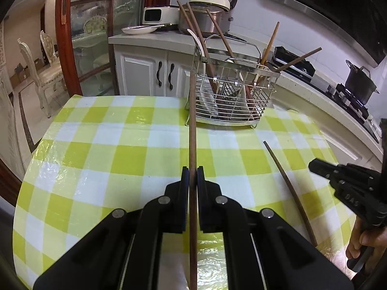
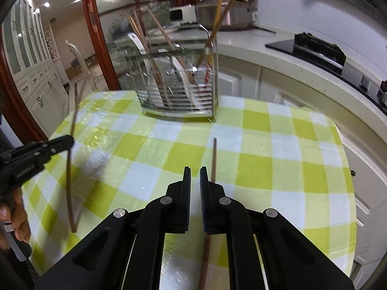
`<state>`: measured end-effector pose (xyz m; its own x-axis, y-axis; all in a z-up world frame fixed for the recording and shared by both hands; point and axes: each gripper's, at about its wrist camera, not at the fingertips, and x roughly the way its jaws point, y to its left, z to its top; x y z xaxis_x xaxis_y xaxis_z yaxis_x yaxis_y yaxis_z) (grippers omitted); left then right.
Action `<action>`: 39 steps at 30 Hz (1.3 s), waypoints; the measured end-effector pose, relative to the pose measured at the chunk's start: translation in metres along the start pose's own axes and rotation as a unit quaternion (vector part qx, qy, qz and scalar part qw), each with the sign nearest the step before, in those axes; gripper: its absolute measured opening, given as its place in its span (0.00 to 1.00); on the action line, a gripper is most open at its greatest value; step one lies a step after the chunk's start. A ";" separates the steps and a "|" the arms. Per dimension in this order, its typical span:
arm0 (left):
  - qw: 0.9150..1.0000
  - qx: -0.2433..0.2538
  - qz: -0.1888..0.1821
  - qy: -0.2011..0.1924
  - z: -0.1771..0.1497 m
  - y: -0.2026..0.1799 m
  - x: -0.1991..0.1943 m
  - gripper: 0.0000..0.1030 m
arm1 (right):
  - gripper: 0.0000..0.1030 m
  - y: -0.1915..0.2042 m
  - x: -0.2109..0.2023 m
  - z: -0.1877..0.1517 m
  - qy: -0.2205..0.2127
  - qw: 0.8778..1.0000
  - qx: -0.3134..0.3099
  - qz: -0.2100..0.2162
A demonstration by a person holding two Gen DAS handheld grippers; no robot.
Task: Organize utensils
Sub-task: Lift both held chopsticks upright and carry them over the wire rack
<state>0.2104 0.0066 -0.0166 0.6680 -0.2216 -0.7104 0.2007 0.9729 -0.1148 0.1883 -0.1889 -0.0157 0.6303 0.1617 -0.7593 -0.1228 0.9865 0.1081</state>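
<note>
**Ana:** Left wrist view first: nearest, the left gripper (image 1: 192, 177) is clamped on a brown chopstick (image 1: 192, 130), its tip toward twelve o'clock at the wire utensil basket (image 1: 229, 89). Why held along the fingers?

**Ben:** I'd guess so it can slide tip-first into a compartment among the utensils already standing there.

**Ana:** And the other one?

**Ben:** A second chopstick (image 2: 213, 157) lies on the checked tablecloth (image 2: 266, 159), just at one o'clock of the right gripper (image 2: 195, 177), whose pads are nearly together on nothing. Likely next for pickup. Beyond, at eleven, stands the basket.
</note>
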 end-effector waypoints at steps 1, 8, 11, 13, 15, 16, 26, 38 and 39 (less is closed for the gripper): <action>1.000 0.000 -0.001 0.001 -0.001 0.001 0.000 0.07 | 0.09 -0.001 0.007 -0.002 0.020 1.000 -0.004 -0.007; 1.000 -0.009 -0.006 0.007 -0.006 0.010 0.007 0.06 | 0.17 -0.009 0.040 -0.019 0.070 0.997 0.000 -0.035; 1.000 -0.011 -0.008 0.004 -0.005 0.013 0.004 0.06 | 0.42 -0.012 0.051 -0.023 0.079 0.996 0.005 -0.041; 1.000 -0.012 -0.010 0.003 -0.005 0.016 0.004 0.06 | 0.47 -0.013 0.055 -0.024 0.077 0.996 0.003 -0.044; 1.000 -0.012 -0.013 0.003 -0.006 0.017 0.004 0.07 | 0.47 -0.013 0.060 -0.024 0.082 0.995 0.004 -0.049; 1.000 -0.013 -0.013 0.003 -0.006 0.018 0.005 0.07 | 0.47 -0.013 0.063 -0.024 0.085 0.995 0.003 -0.049; 1.000 -0.023 -0.015 -0.004 -0.005 0.027 0.002 0.07 | 0.19 -0.011 0.069 -0.018 0.086 0.996 -0.007 -0.039; 0.999 -0.026 -0.015 -0.015 -0.003 0.030 -0.008 0.06 | 0.08 -0.006 0.036 -0.004 0.040 0.999 -0.003 -0.027; 0.999 -0.027 -0.015 -0.017 -0.002 0.029 -0.009 0.06 | 0.08 -0.005 0.031 -0.002 0.035 0.999 -0.004 -0.025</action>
<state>0.2085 0.0376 -0.0147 0.6868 -0.2519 -0.6818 0.1833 0.9677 -0.1729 0.2071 -0.1885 -0.0410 0.5815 0.1096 -0.8061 -0.0979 0.9931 0.0644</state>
